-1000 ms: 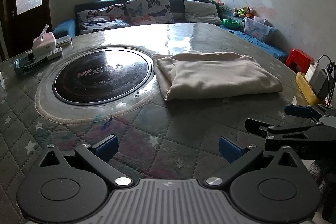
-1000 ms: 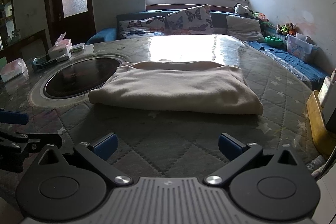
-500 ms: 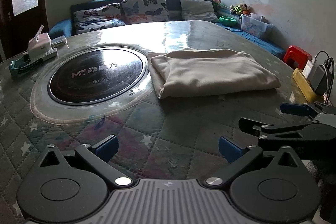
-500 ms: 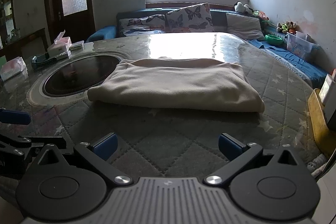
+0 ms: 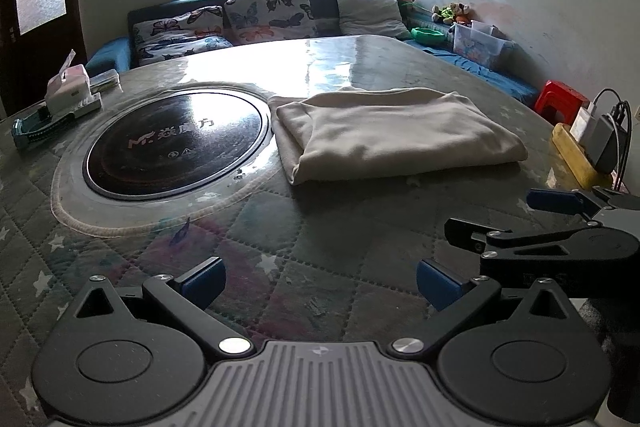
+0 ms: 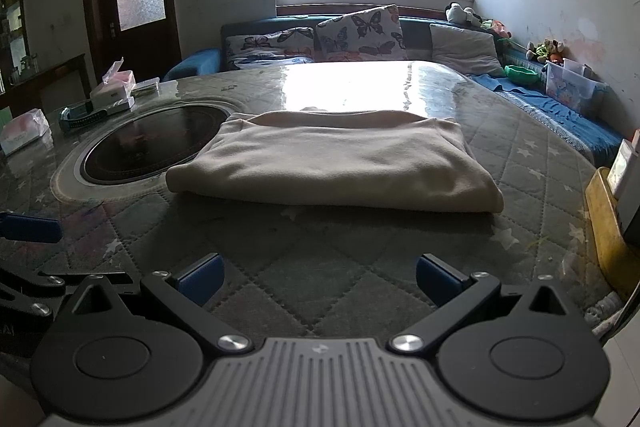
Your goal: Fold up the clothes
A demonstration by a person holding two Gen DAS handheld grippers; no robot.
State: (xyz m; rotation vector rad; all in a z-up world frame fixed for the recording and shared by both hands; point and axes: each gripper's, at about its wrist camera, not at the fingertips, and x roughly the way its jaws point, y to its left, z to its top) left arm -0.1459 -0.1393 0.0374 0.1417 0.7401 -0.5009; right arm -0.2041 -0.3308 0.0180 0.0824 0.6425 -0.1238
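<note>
The table (image 5: 360,227) is stretching out ahead of me under its quilted cover, with the round hob (image 5: 176,143) sitting in it at left. The cloth (image 6: 336,163) is lying folded in a flat cream stack just right of the hob, touching neither gripper. My left gripper (image 5: 320,277) and right gripper (image 6: 318,273) are both hovering near the table's close edge, fingers spread apart and holding nothing.
</note>
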